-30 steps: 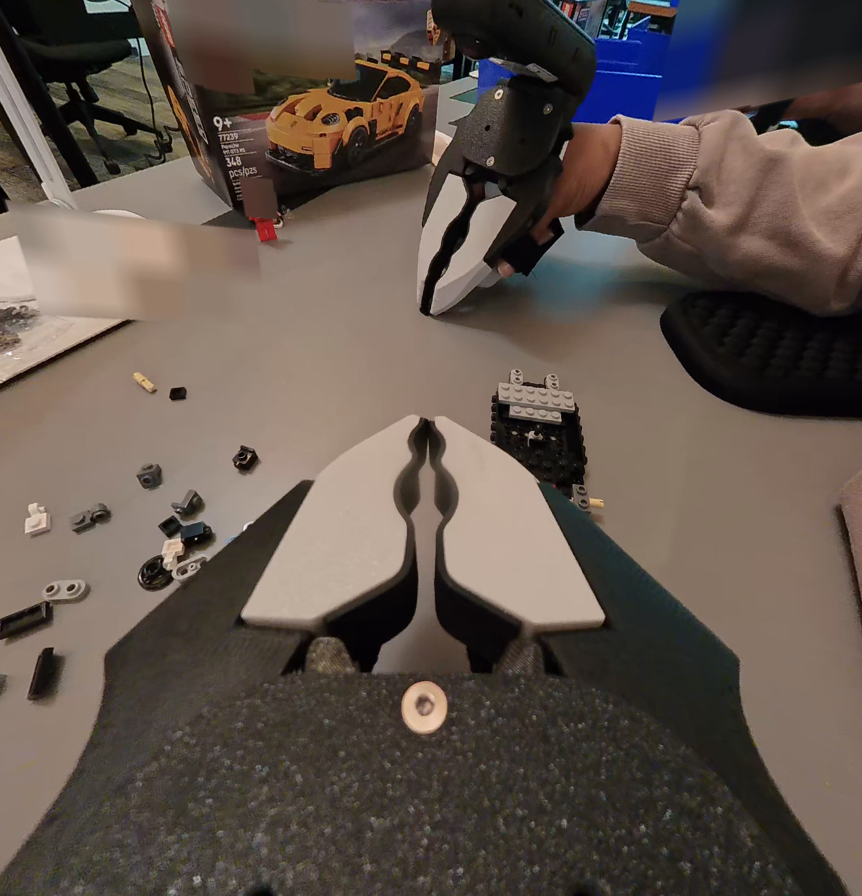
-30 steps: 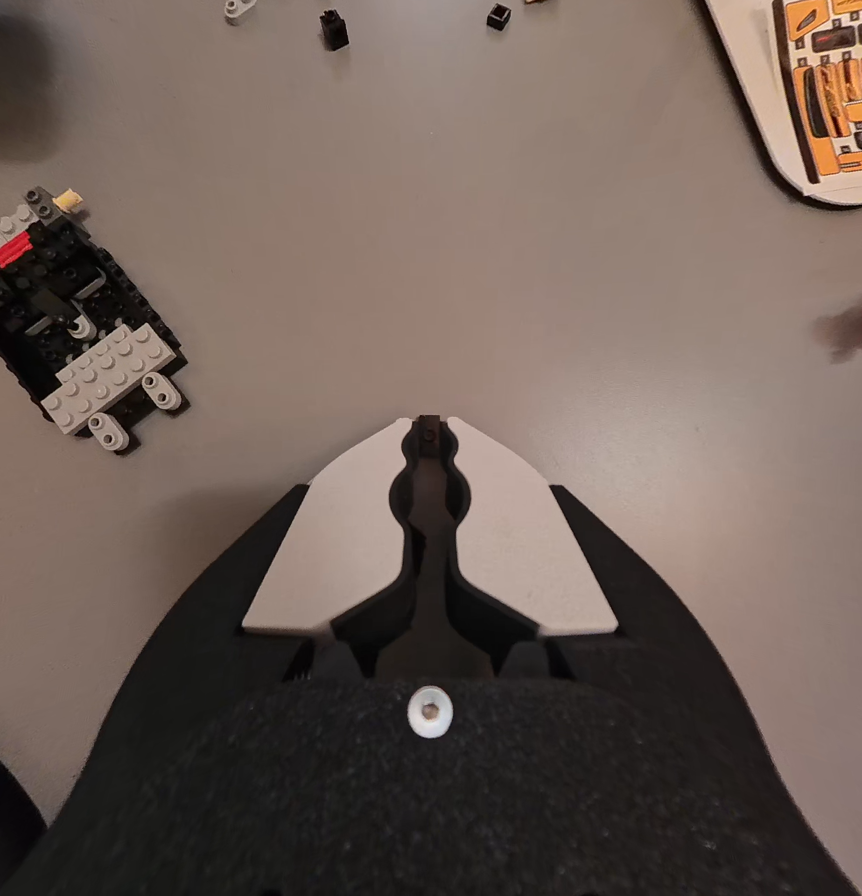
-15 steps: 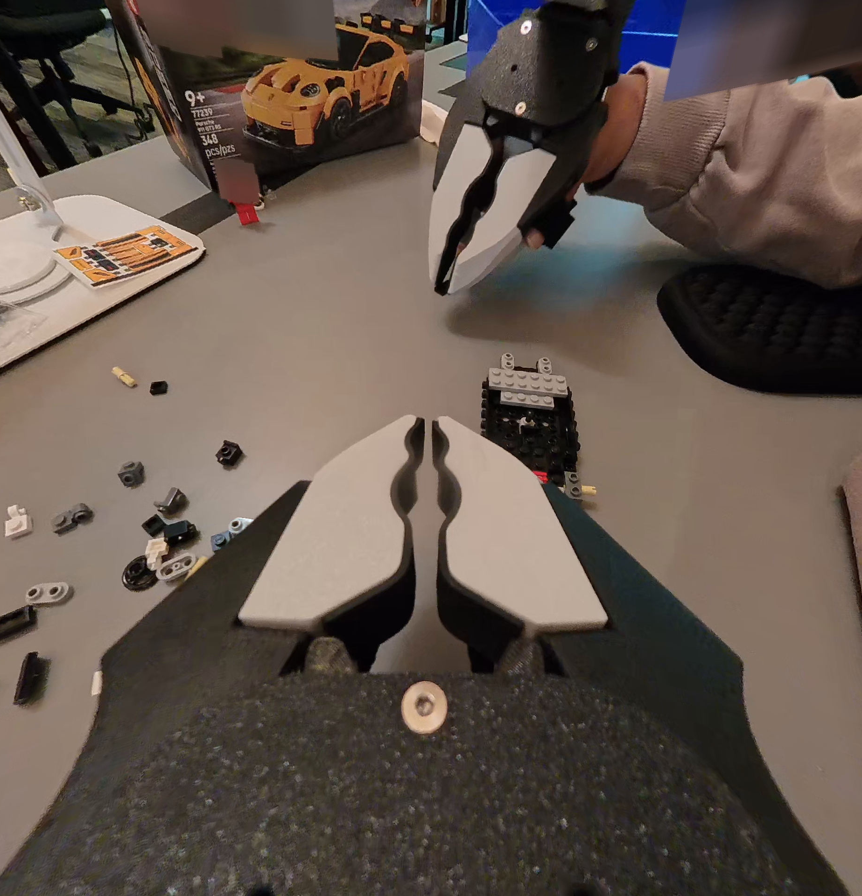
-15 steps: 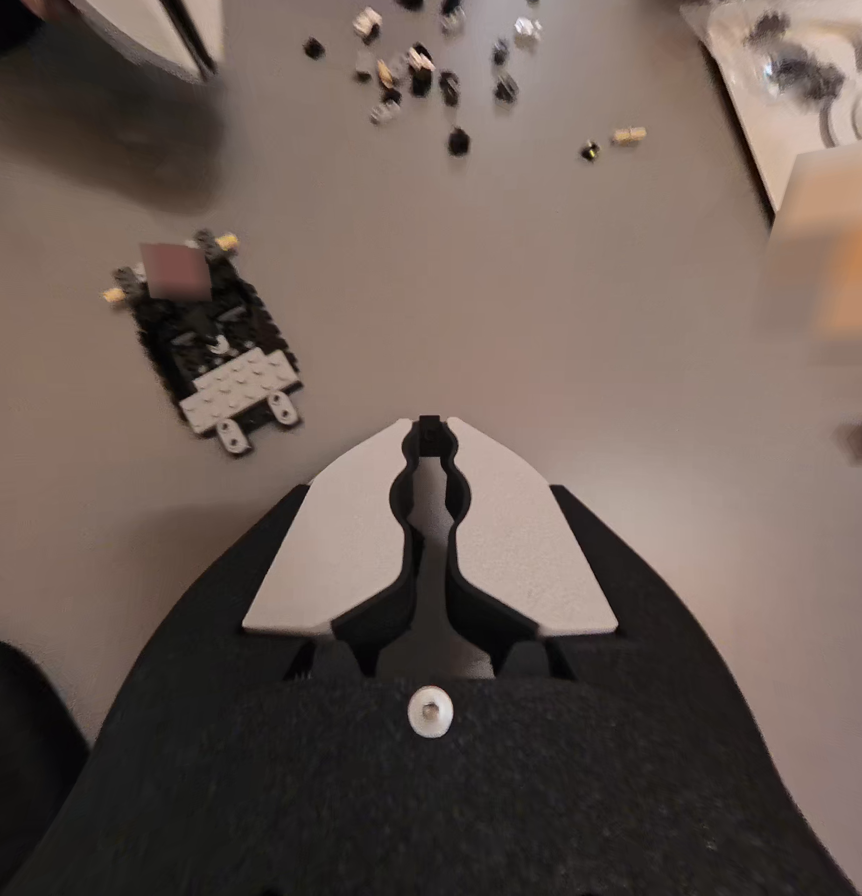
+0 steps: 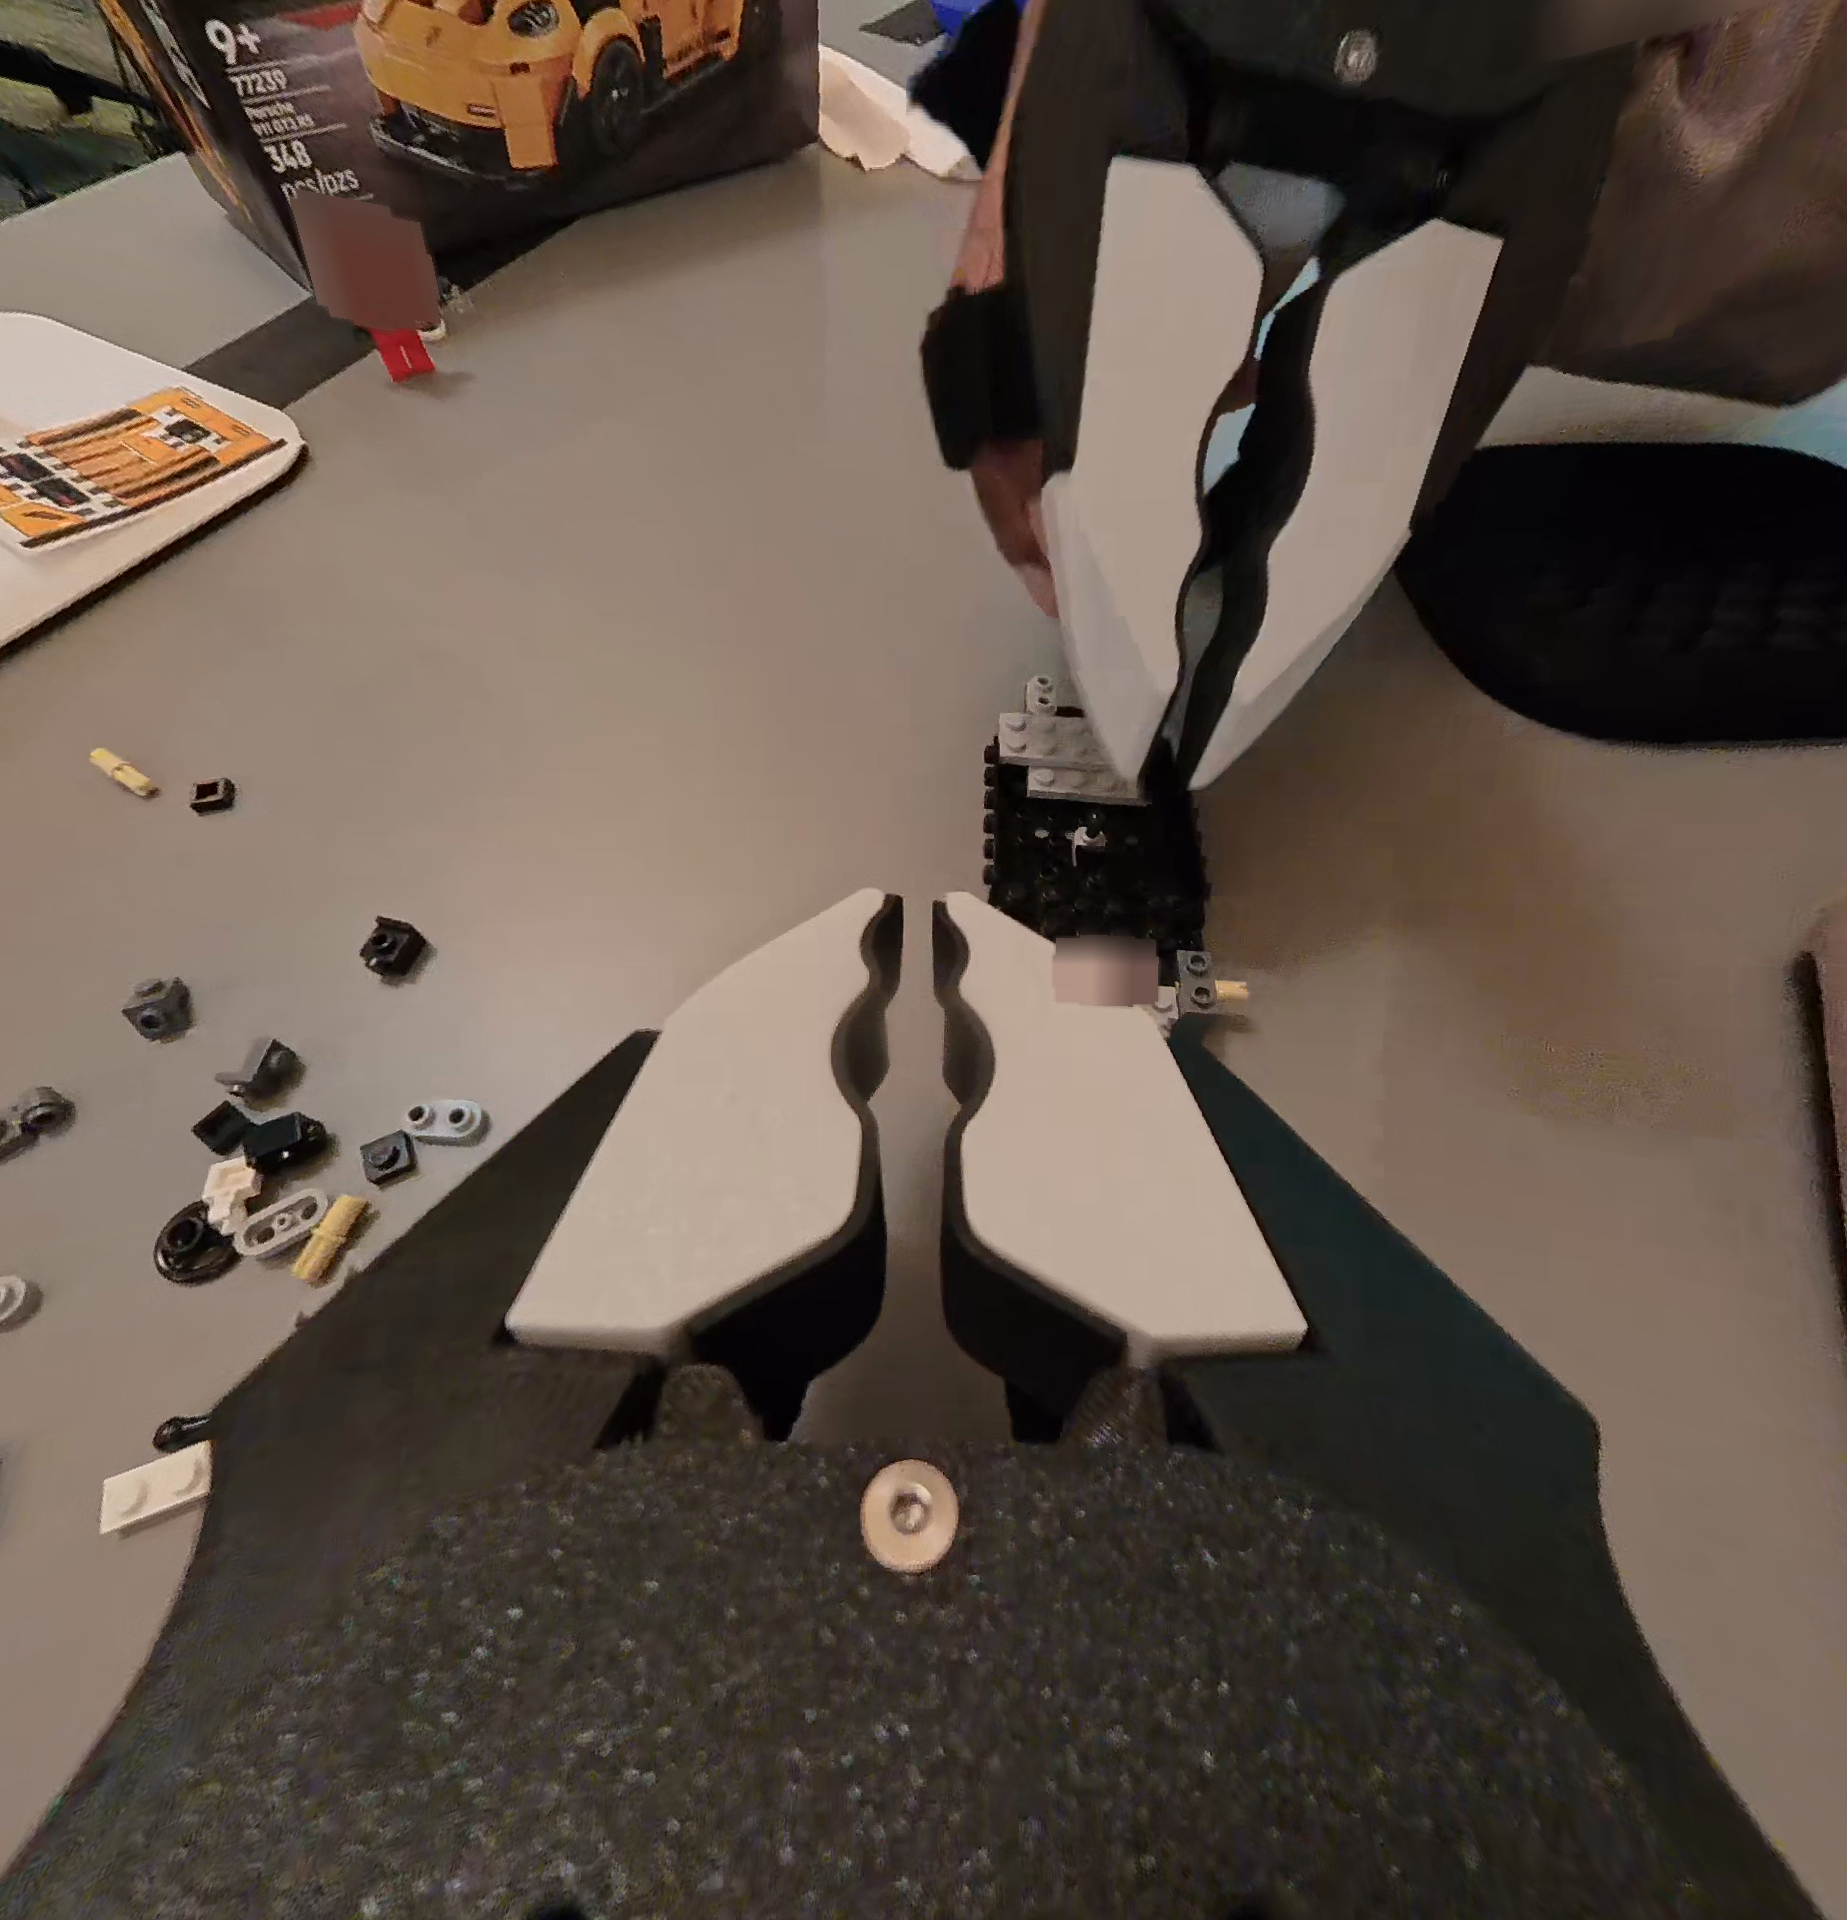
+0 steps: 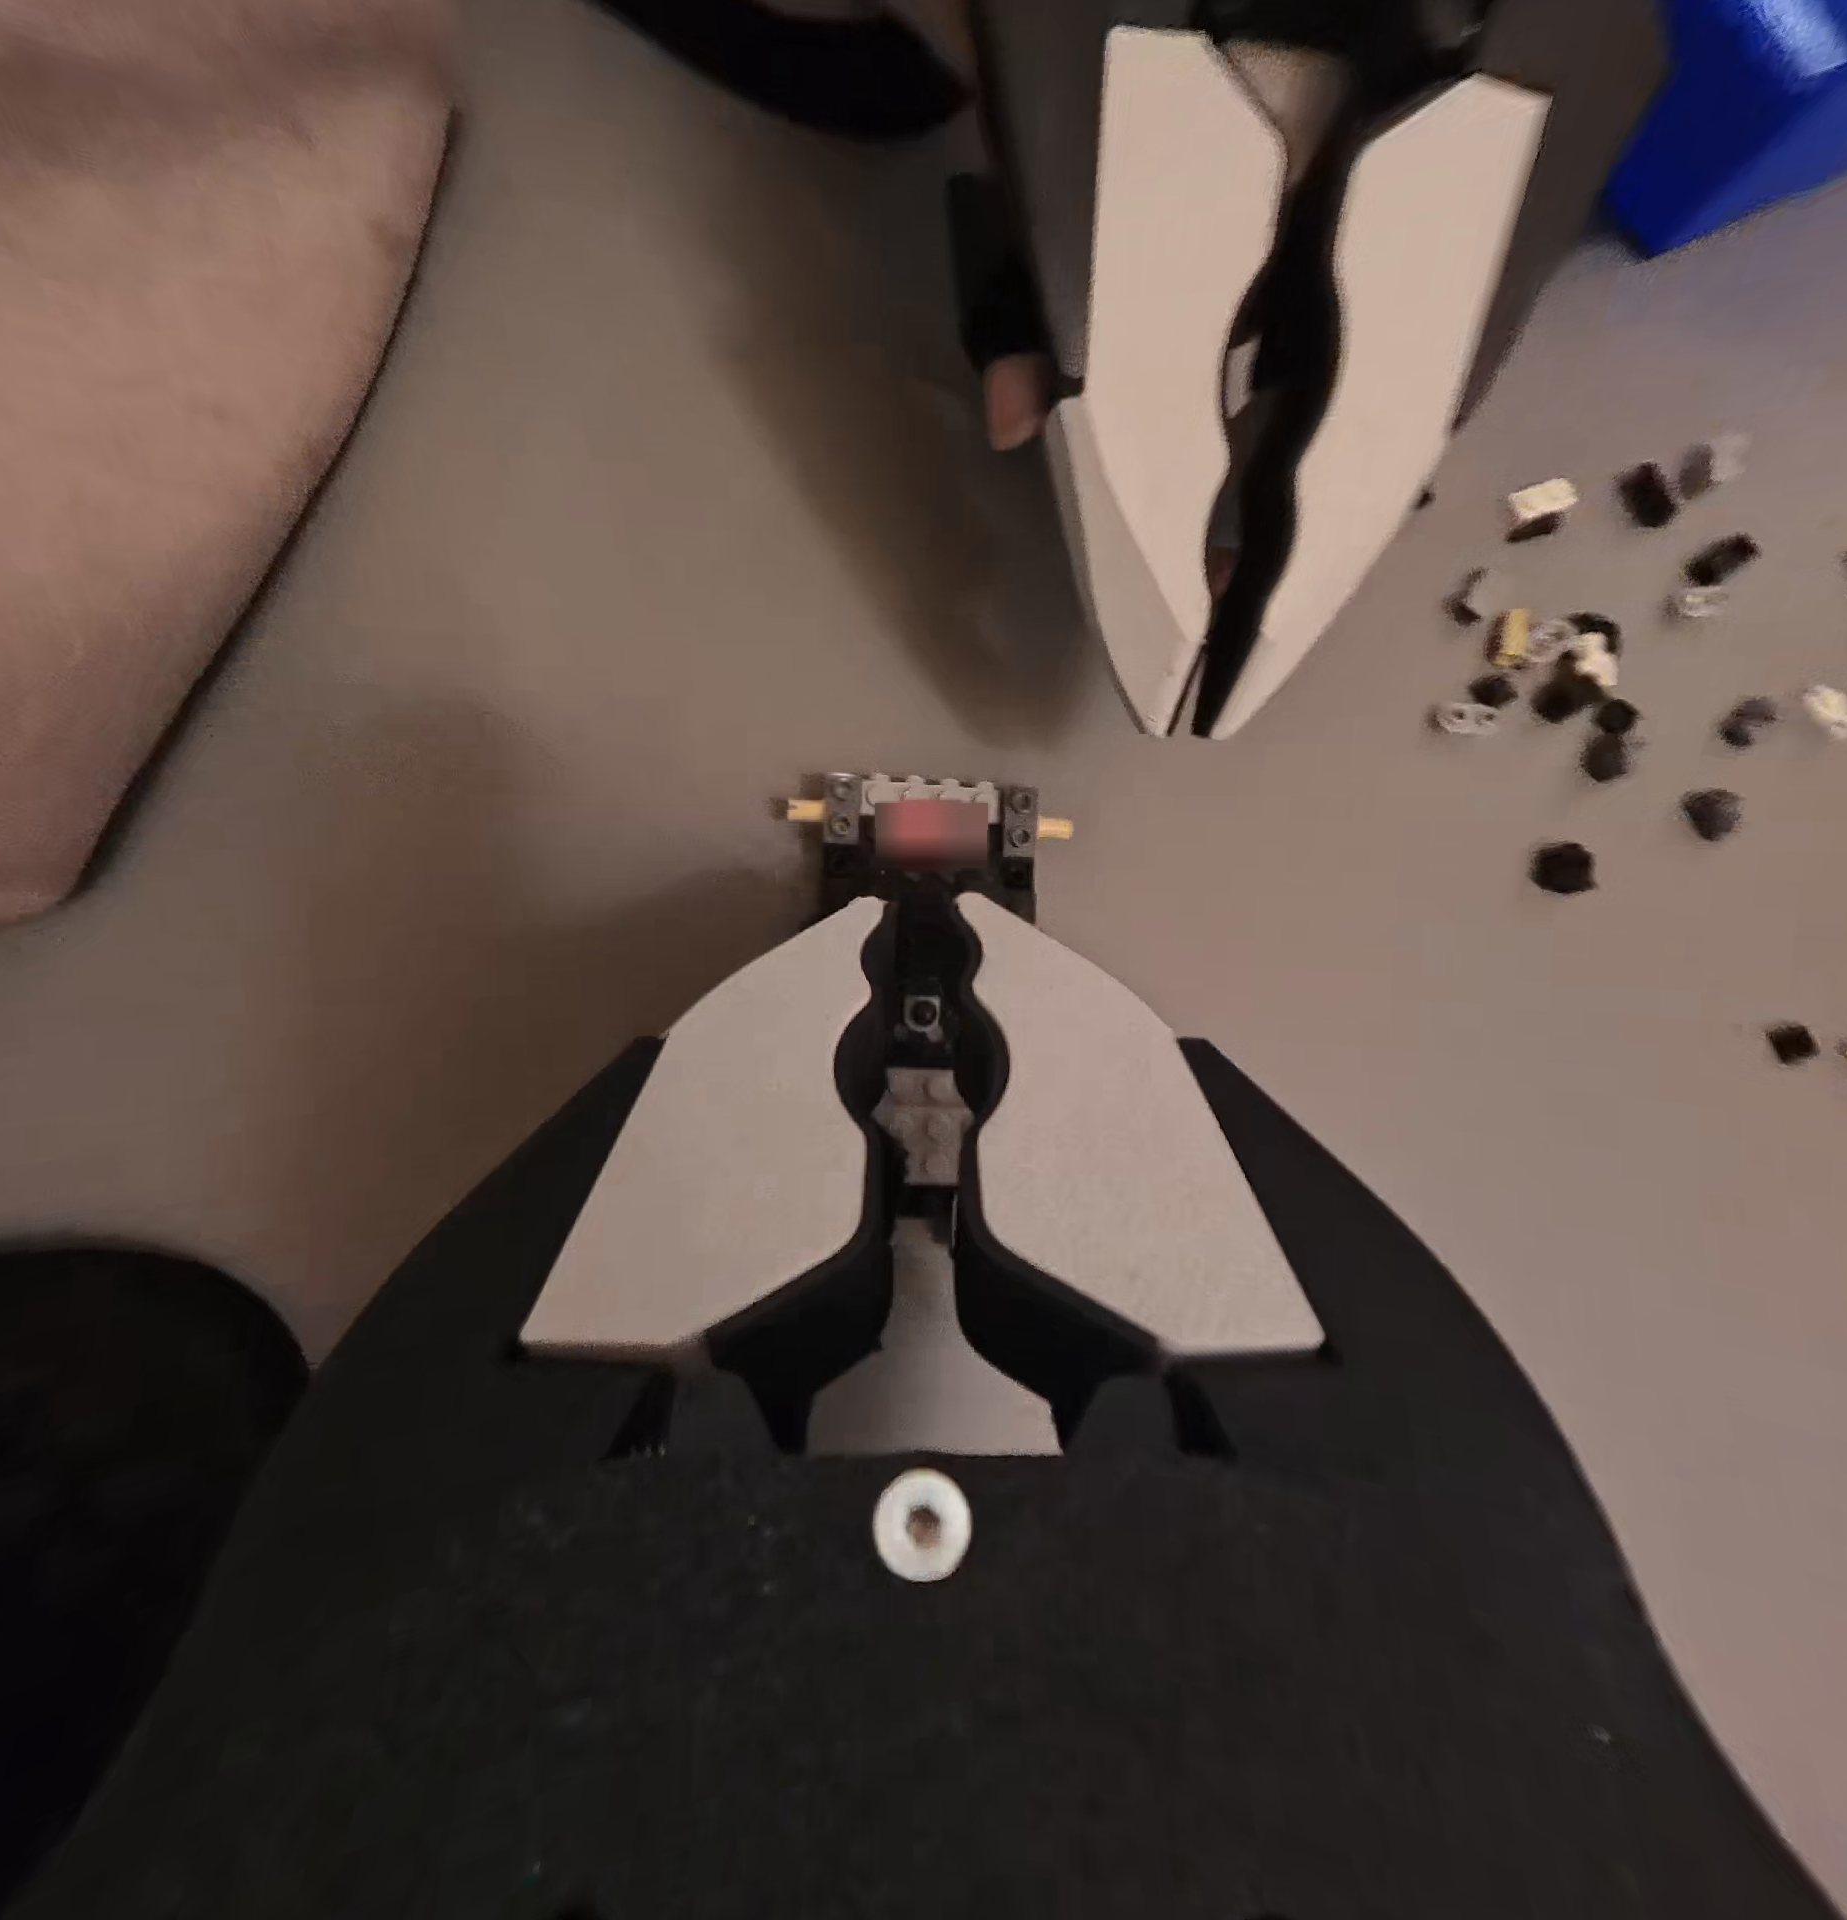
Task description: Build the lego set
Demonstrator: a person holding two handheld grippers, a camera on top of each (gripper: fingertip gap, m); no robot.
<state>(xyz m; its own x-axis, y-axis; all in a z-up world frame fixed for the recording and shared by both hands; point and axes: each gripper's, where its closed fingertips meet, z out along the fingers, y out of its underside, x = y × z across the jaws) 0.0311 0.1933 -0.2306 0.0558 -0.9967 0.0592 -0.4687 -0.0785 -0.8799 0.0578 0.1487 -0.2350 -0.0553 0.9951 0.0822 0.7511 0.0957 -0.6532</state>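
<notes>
The half-built black chassis [image 5: 1095,852] with a grey plate on its far end lies on the grey table; it also shows in the right wrist view [image 6: 929,821]. My right gripper [image 6: 919,920] hangs directly over the chassis, shut on a small black piece that is hard to tell from the black chassis under it. In the left wrist view the right gripper [image 5: 1163,774] points down, tips at the grey plate. My left gripper [image 5: 919,904] is low at the chassis's near end, jaws almost together and empty; it also shows in the right wrist view [image 6: 1199,717].
Loose small pieces [image 5: 264,1143] lie left of my left gripper, also in the right wrist view [image 6: 1584,675]. The set's box [image 5: 483,104], a sticker sheet [image 5: 98,468] and a red piece [image 5: 405,353] are at the back left. A black pad [image 5: 1646,592] lies right. Spacing between my two grippers at the tips: around 6 centimetres.
My right gripper has swung from bare table to directly above the chassis, piece still in it. My left gripper has moved closer to the chassis and its tips have parted very slightly.
</notes>
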